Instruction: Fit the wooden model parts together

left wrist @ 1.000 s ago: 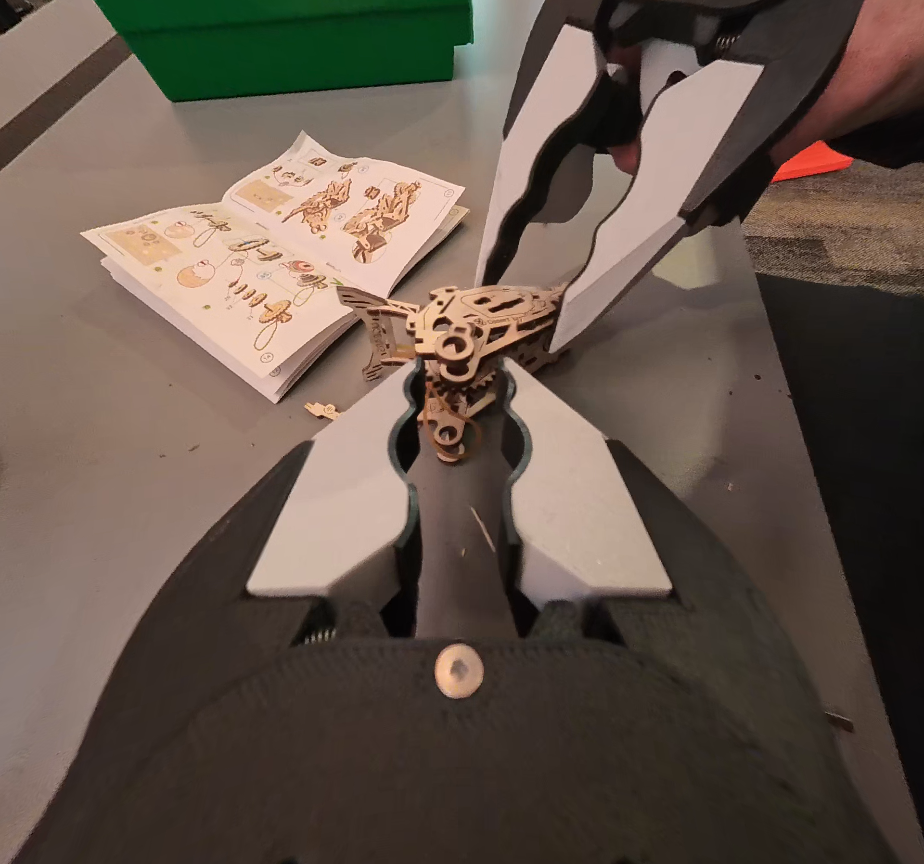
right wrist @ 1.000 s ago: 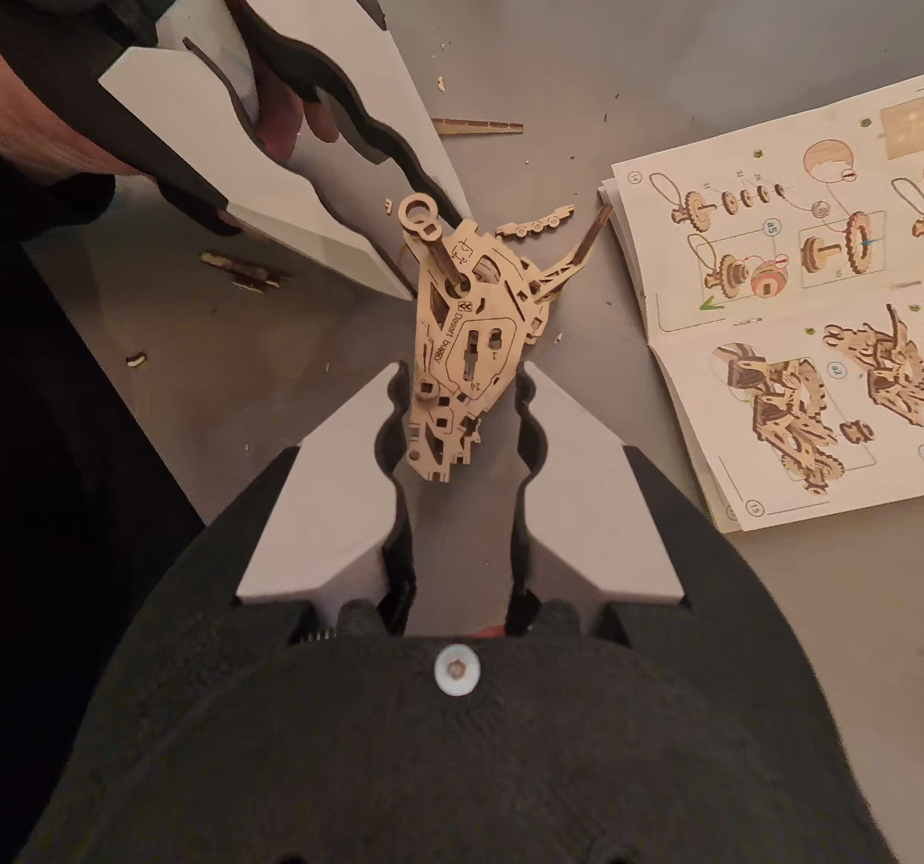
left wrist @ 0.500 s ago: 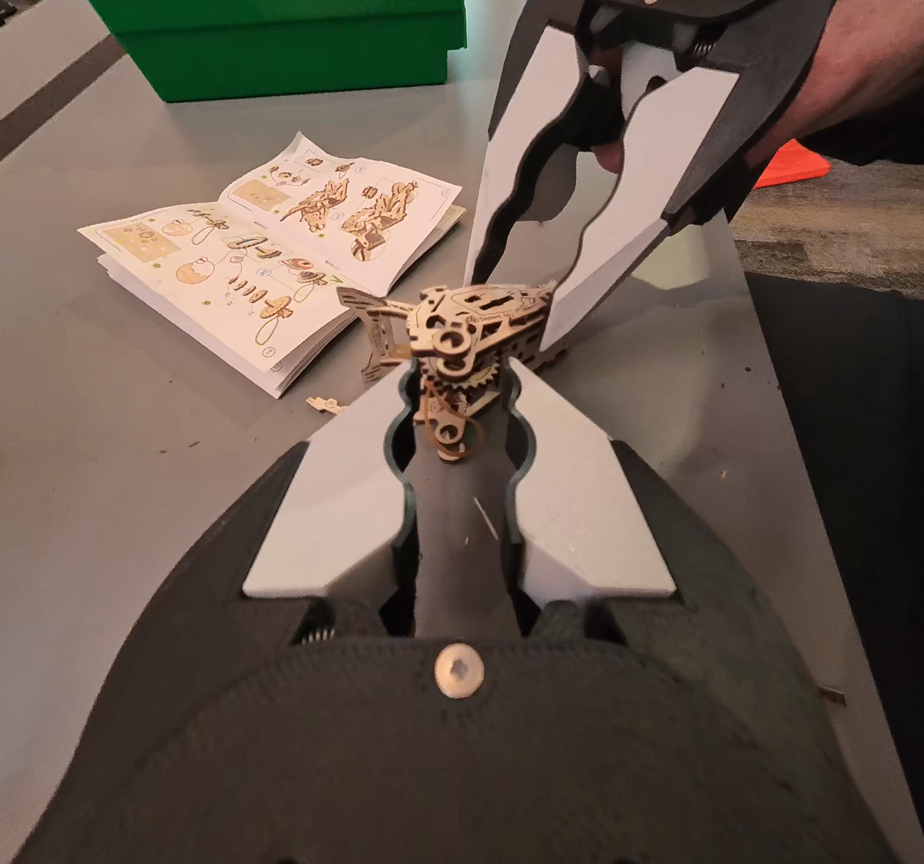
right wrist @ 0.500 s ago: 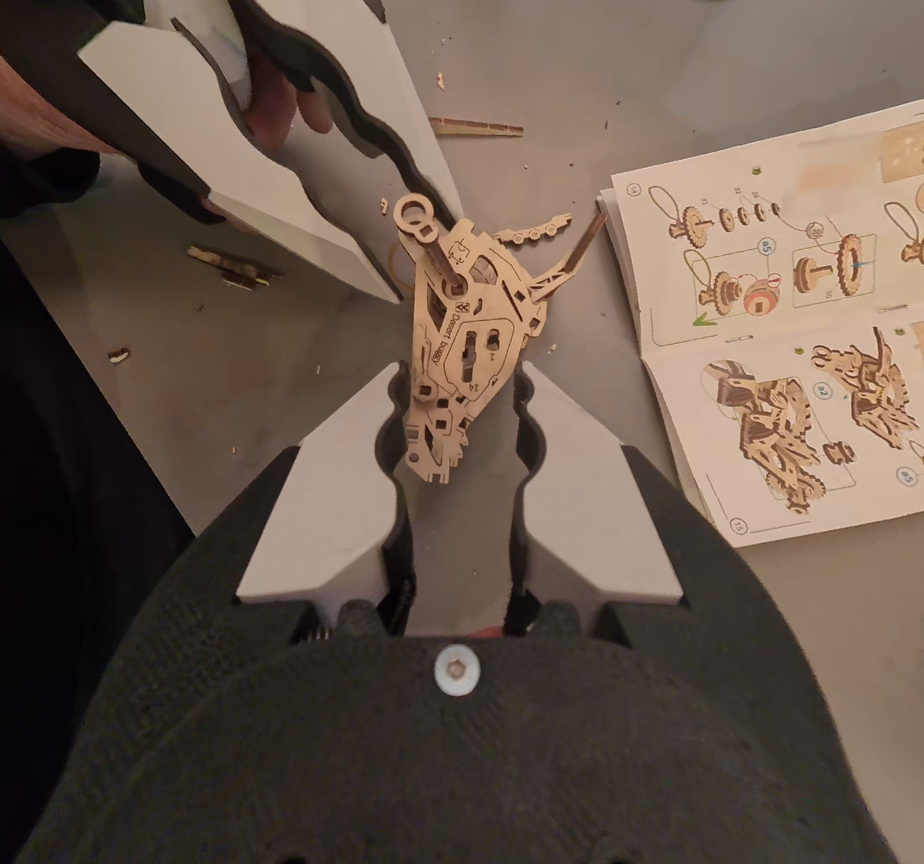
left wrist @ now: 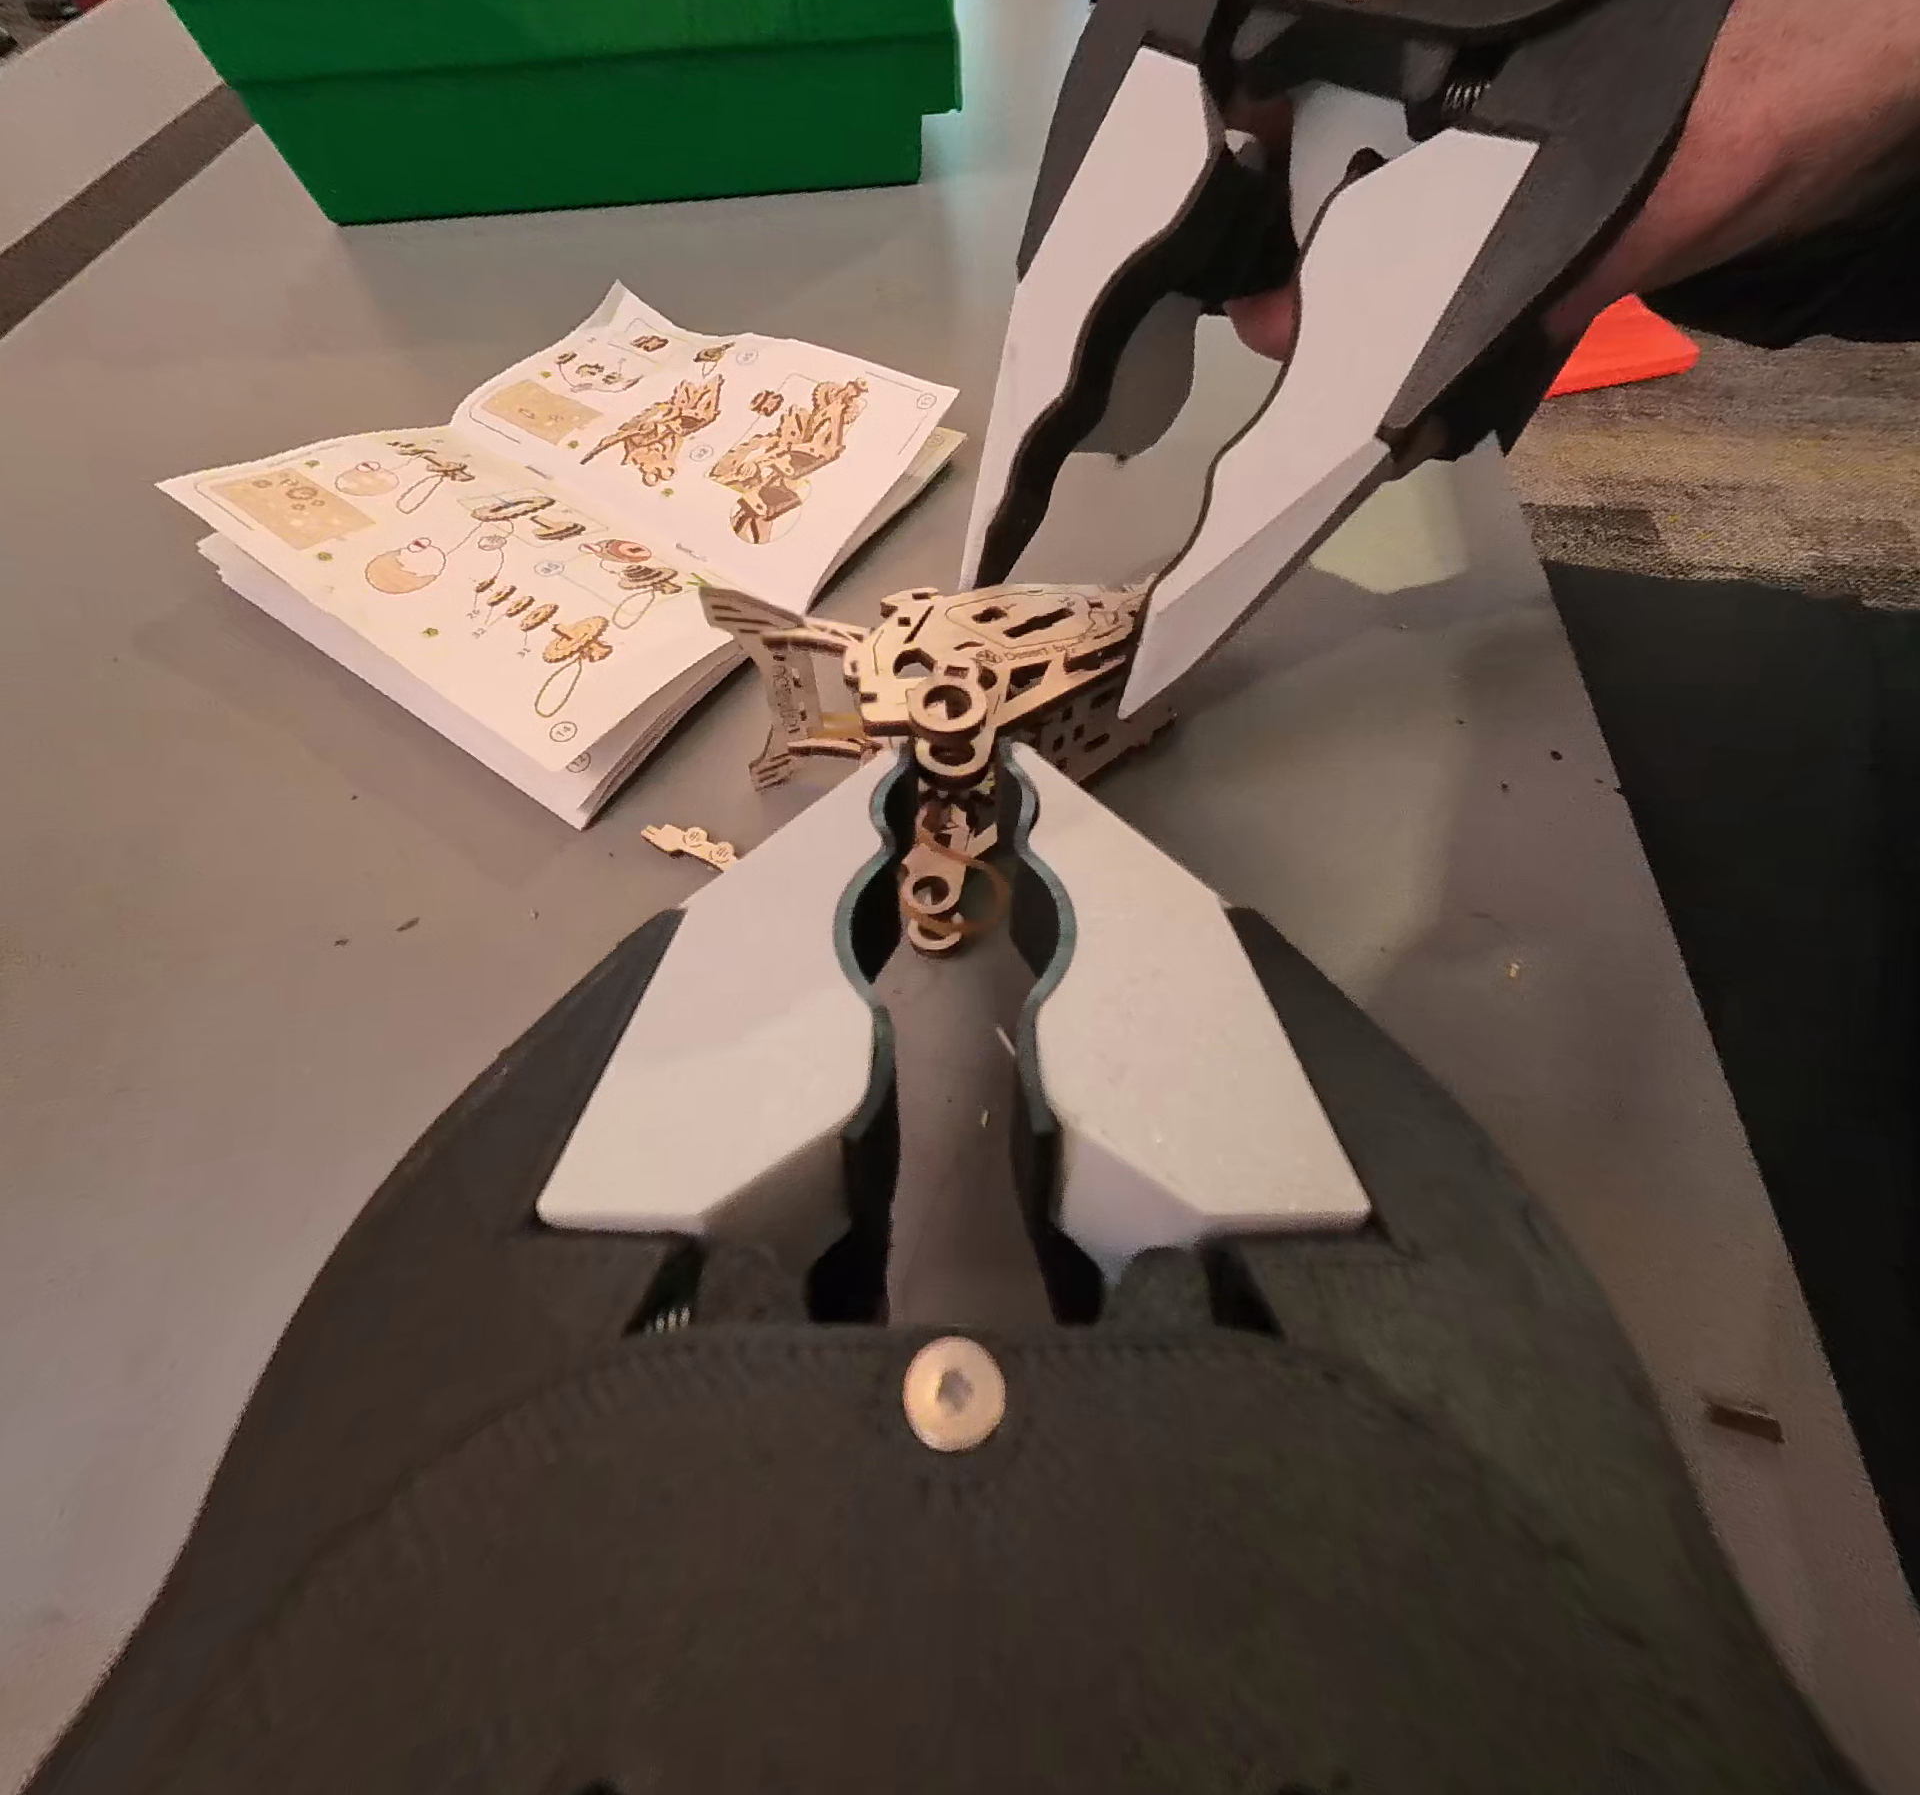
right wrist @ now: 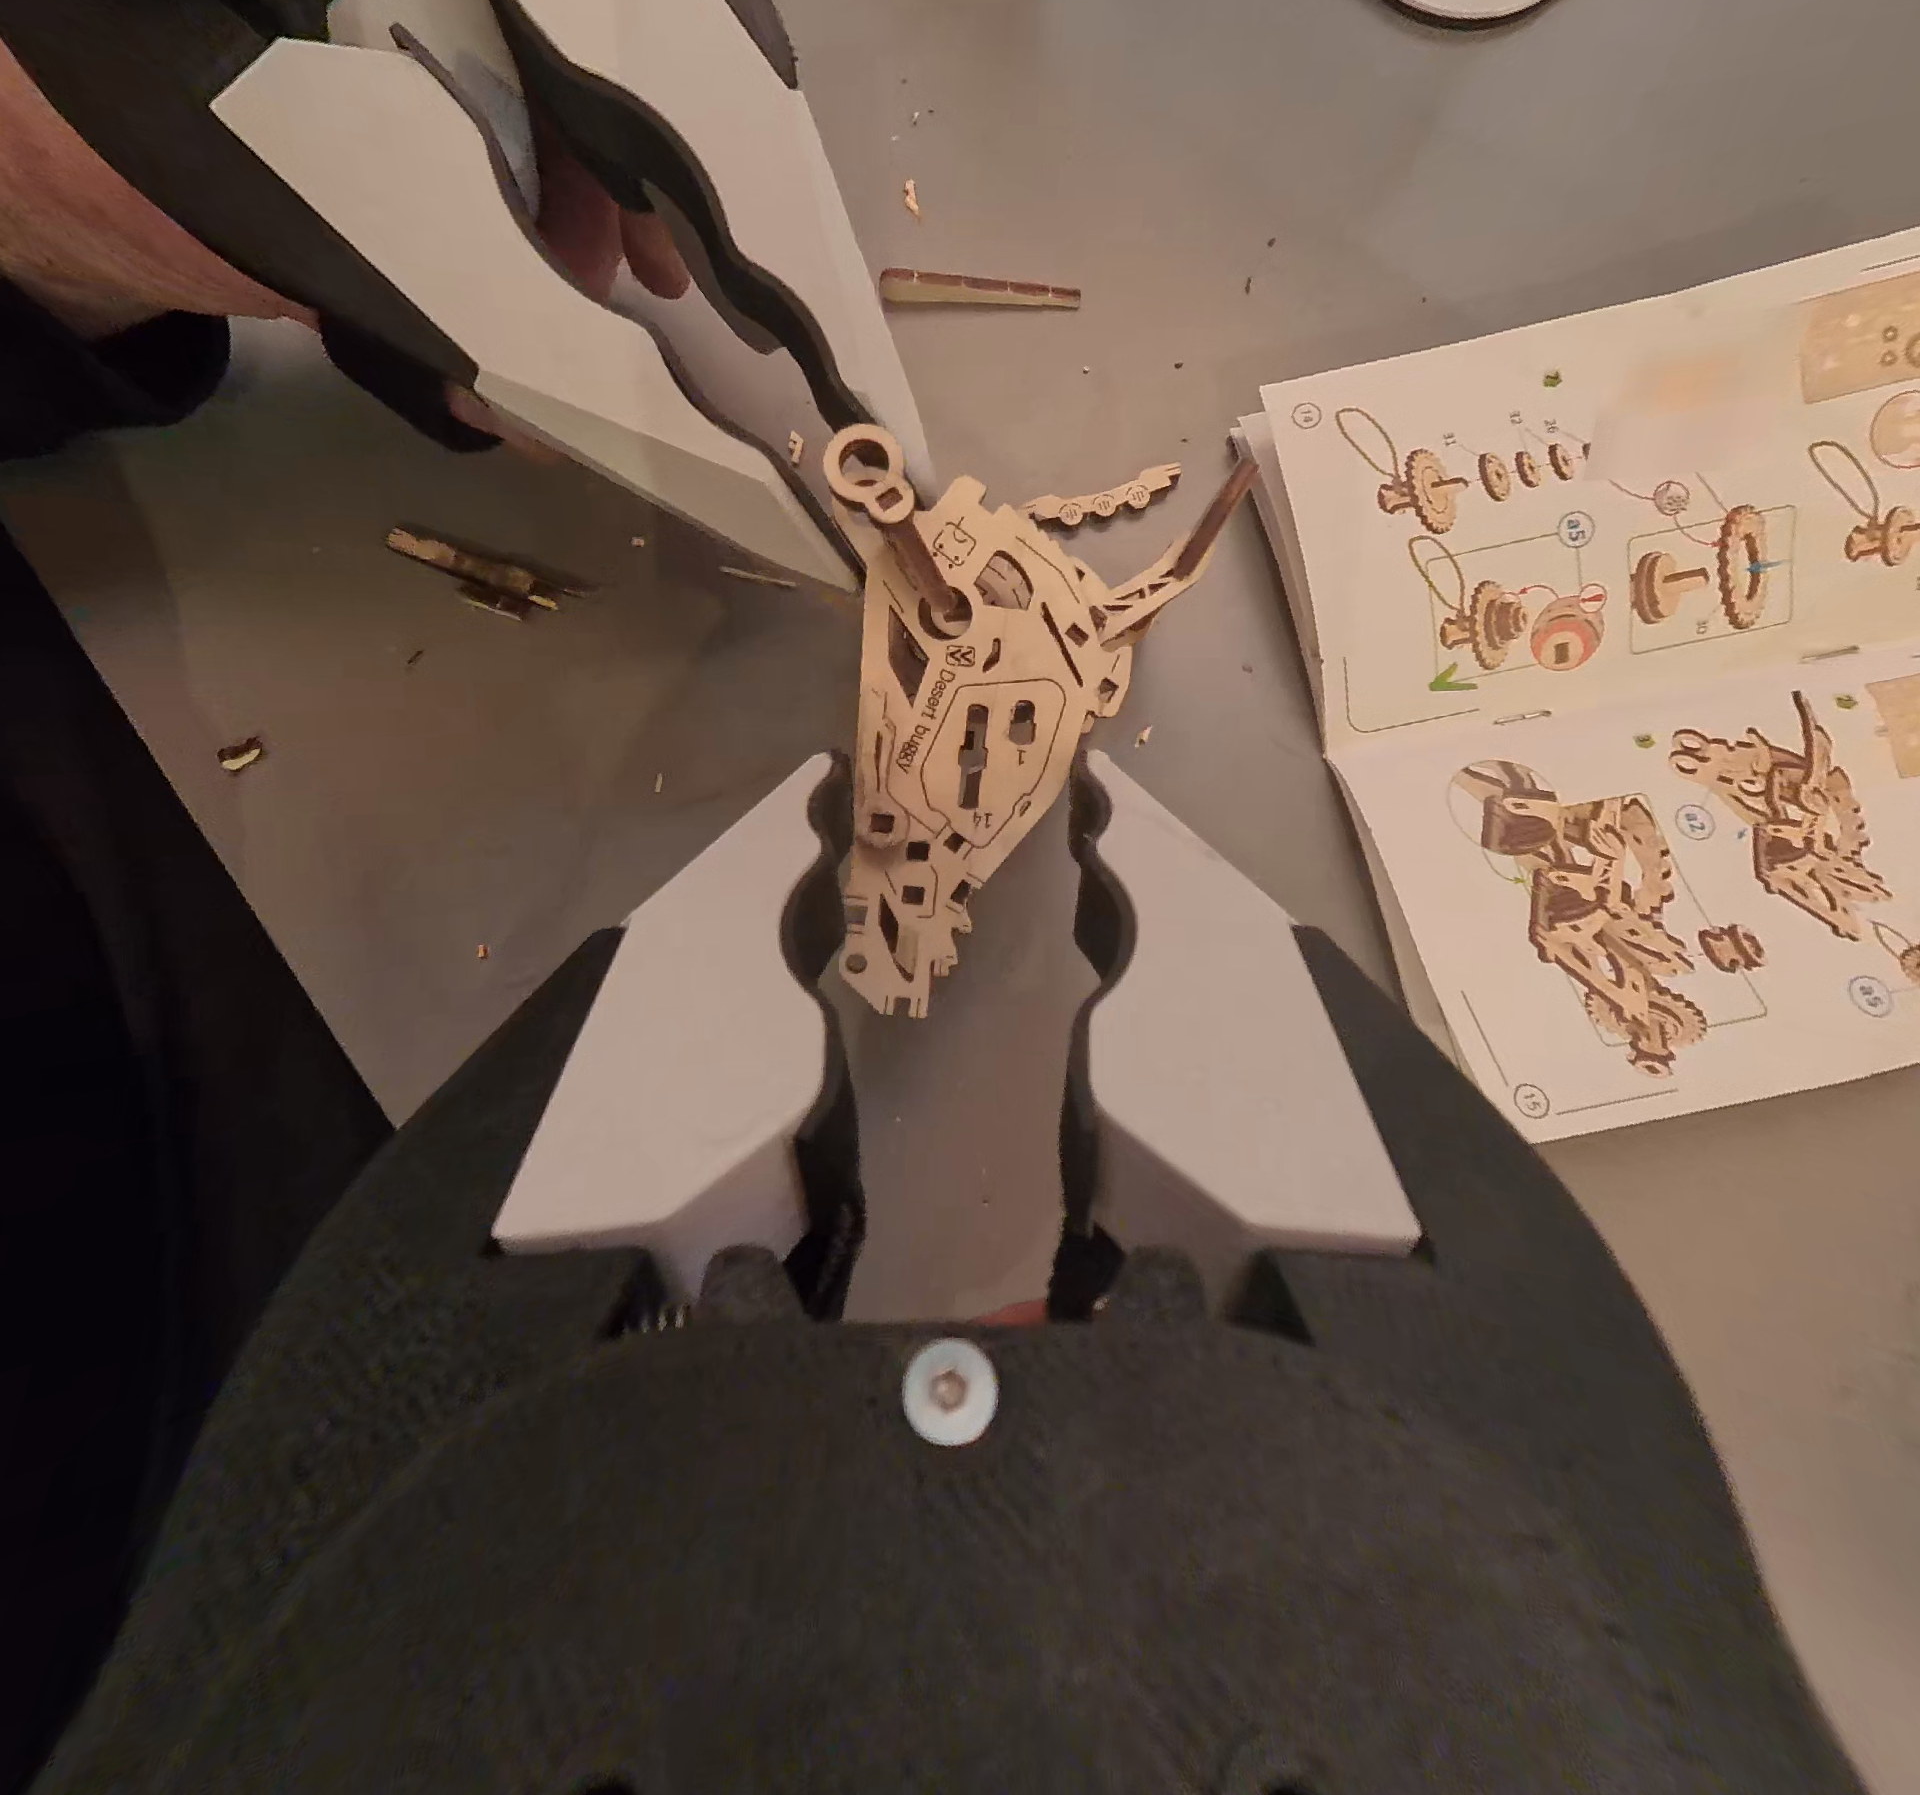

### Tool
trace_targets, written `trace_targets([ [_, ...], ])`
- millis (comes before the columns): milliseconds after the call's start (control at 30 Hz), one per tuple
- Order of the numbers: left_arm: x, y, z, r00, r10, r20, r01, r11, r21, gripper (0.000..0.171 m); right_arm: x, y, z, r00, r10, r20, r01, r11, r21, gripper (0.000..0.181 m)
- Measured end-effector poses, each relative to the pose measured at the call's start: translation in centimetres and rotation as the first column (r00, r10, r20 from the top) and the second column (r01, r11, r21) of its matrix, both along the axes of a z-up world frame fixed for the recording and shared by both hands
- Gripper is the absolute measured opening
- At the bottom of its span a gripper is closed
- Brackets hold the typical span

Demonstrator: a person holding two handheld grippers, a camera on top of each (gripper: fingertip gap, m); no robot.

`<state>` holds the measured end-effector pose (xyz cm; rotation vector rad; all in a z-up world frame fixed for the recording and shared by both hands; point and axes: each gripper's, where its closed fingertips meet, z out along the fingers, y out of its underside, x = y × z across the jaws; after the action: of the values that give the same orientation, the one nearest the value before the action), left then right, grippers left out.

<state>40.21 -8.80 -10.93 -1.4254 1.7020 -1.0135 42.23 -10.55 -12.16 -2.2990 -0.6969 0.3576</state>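
A laser-cut wooden model body (right wrist: 956, 737) hangs just above the grey table (left wrist: 260, 914). My right gripper (right wrist: 958, 769) is shut on its rear end; in the left wrist view it (left wrist: 1060, 633) comes down from the upper right onto the body (left wrist: 997, 633). A wooden key shaft with a ring head (right wrist: 862, 457) sticks out of the body's front. My left gripper (left wrist: 951, 774) is shut on that shaft (left wrist: 940, 706); small gears and a thin loop hang between its fingers.
An open instruction booklet (left wrist: 520, 540) lies left of the model and also shows in the right wrist view (right wrist: 1558, 706). Green bins (left wrist: 561, 31) stand at the back. A small notched strip (right wrist: 1101, 504), a wooden stick (right wrist: 977, 291) and scraps (right wrist: 478, 571) lie around it. The wooden stick (right wrist: 977, 291) lies around 11 cm away from my left fingertips.
Both grippers keep their hold. The key's ring head has turned a little, and the model has shifted slightly relative to the booklet.
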Motion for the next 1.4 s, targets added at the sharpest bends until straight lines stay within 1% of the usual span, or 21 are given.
trace_targets([
  [400, -0.1, 0.4, -0.4, 1.0, 0.012, -0.008, -0.012, 1.0, -0.018, 0.011, -0.1, 0.4, 0.2, 1.0, 0.0, -0.014, 0.0, 1.0, 0.007, 0.041],
  [500, 0.0, 0.4, -0.3, 1.0, 0.015, -0.006, -0.015, 1.0, -0.017, 0.011, -0.1, 0.5, 0.8, 1.0, -0.007, -0.024, 0.007, 1.0, 0.03, 0.041],
  [567, 0.0, 0.5, -0.5, 1.0, 0.019, -0.013, -0.02, 1.0, -0.023, 0.012, -0.1, 0.4, 0.6, 0.999, -0.002, -0.034, 0.002, 1.0, 0.001, 0.043],
  [667, 0.2, 0.4, -0.4, 1.0, 0.016, -0.007, -0.017, 0.999, -0.037, 0.011, 0.1, 0.5, 0.1, 0.999, -0.004, -0.032, 0.004, 1.0, -0.012, 0.042],
  [800, 0.1, 0.4, -0.4, 1.0, 0.017, -0.011, -0.018, 0.999, -0.044, 0.011, -0.2, 0.5, -0.3, 0.999, 0.006, -0.045, -0.008, 0.999, -0.033, 0.045],
  [1000, 0.0, 0.4, -0.5, 1.0, 0.014, -0.022, -0.014, 0.999, -0.037, 0.012, 0.2, 0.3, 0.6, 0.999, 0.015, -0.046, -0.015, 1.0, -0.012, 0.049],
  [1133, -0.2, 0.4, -0.3, 1.0, 0.009, -0.014, -0.009, 0.999, -0.037, 0.014, -0.1, 0.2, 1.9, 0.998, 0.044, -0.045, -0.042, 0.998, 0.046, 0.044],
  [1267, 0.0, 0.2, -0.1, 1.0, 0.002, -0.012, -0.003, 0.999, -0.032, 0.013, -0.8, 0.5, 1.4, 0.996, 0.08, -0.033, -0.078, 0.995, 0.055, 0.037],
  [1400, -0.1, 0.3, -0.2, 1.0, 0.004, -0.017, -0.004, 1.0, -0.027, 0.012, -1.0, 0.8, 1.2, 0.996, 0.09, -0.02, -0.088, 0.995, 0.053, 0.031],
])
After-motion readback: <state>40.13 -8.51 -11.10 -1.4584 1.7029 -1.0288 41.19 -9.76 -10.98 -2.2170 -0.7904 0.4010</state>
